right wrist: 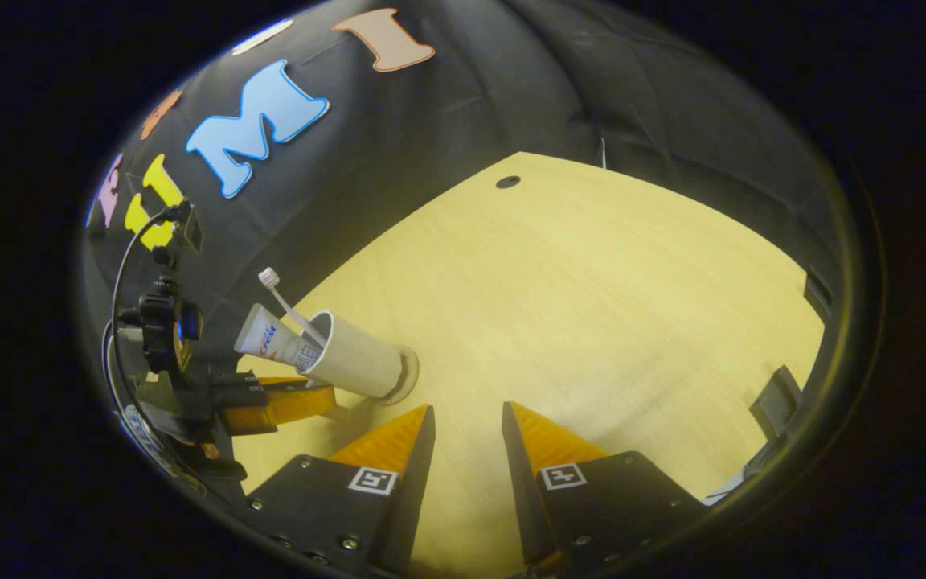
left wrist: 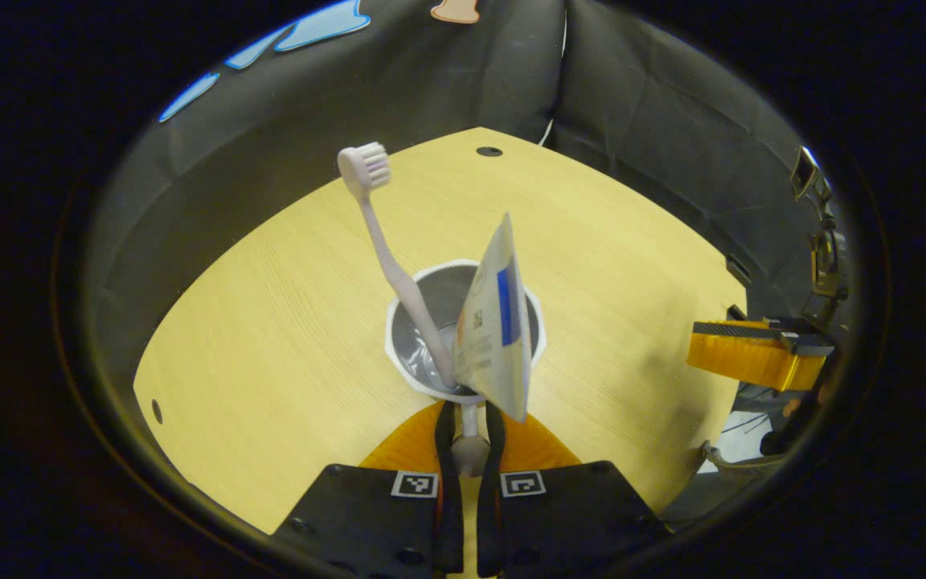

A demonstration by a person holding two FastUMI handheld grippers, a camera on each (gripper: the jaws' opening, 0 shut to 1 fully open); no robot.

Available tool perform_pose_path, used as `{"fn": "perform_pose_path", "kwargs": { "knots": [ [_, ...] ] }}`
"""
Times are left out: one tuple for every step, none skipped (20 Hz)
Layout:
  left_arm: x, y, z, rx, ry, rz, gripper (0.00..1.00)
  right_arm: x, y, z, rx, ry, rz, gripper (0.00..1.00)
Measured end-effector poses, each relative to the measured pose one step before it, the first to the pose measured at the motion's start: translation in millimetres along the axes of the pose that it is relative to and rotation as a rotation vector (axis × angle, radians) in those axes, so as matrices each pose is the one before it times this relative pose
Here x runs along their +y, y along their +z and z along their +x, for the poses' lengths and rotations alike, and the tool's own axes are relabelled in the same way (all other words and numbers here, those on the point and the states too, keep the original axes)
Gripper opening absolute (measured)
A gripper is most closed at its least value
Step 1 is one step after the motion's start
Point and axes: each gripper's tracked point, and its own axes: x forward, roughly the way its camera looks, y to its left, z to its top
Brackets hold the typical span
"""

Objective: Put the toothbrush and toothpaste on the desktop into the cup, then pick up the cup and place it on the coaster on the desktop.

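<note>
My left hand-held gripper (left wrist: 469,438) sits nearest the lens, its two fingers drawn almost together on the near wall of the white cup (left wrist: 463,330), one inside the rim and one outside as far as I can judge, so I am clamped on the cup. The cup stands on a pale round coaster (right wrist: 407,376) near the middle of the table (left wrist: 270,338), with the toothbrush (left wrist: 387,241) leaning out bristles up and the toothpaste tube (left wrist: 499,322) upright inside it. I judge the cup light, stiff and smooth, top-heavy with those two tall things, so the rim pinch needs a steady hold and a gentle release. My right hand-held gripper (right wrist: 467,422) hovers over bare table with its fingers well apart, holding nothing.
</note>
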Motion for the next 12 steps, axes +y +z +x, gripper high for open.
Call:
{"fn": "perform_pose_path", "kwargs": {
  "knots": [
    [0.49, 1.03, 1.35, 0.00471, 0.00278, -0.00451, 0.14, -2.35, 0.34, -0.16, 0.00139, -0.00176, 0.00285, 0.46],
    [-0.68, 0.97, 2.61, 0.00548, 0.001, -0.0021, 0.14, -2.09, -0.06, 0.72, 0.00144, -0.00162, 0.00268, 0.46],
    [0.16, 0.89, 0.72, 0.00567, -0.00029, 0.00057, 0.14, -1.7, -0.99, 0.34, 0.0024, 0.00001, 0.0037, 0.46],
    [-1.26, 0.74, -0.12, 0.00471, -0.00162, 0.00025, 0.13, 0.04, -1.48, -0.04, 0.00444, 0.00012, 0.00432, 0.5],
    [0.59, 0.34, -0.13, 0.00409, -0.00057, -0.00256, 0.14, 0.39, -0.61, -0.05, 0.00461, 0.0017, 0.00438, 0.5],
    [-0.02, 0.35, 1.0, 0.0055, 0.00134, -0.00334, 0.19, -0.59, -0.44, -0.22, 0.00386, 0.00002, 0.00325, 0.5],
    [1.29, -0.34, 0.66, 0.00745, 0.00441, -0.0057, 0.19, -0.46, 0.02, -0.31, 0.00159, -0.00006, 0.00212, 0.5],
    [-1.11, 0.89, 1.11, -0.00343, 0.00029, 0.00324, 0.14, -0.39, -0.2, -0.03, 0.00089, -0.00046, 0.00122, 0.5],
    [-0.82, -1.91, -0.74, 0.00379, -0.00138, 0.00454, 0.19, -0.51, -0.43, 0.27, 0.00201, -0.00079, 0.00079, 0.5],
    [-0.44, 0.26, -1.68, 0.00037, 0.00305, 0.00762, 0.27, -0.08, -0.59, -0.43, 0.00239, 0.00046, 0.00103, 0.5],
    [-1.5, 0.38, -0.37, -0.00514, 0.00034, 0.00774, 0.24, -0.16, 0.19, -0.03, 0.00162, 0.00066, 0.00032, 0.5],
    [-2.7, 1.17, 1.15, -0.00631, 0.00537, 0.00708, 0.27, 0.16, 0.52, -0.15, 0.00136, 0.0011, -0.00111, 0.5]
  ]
}}
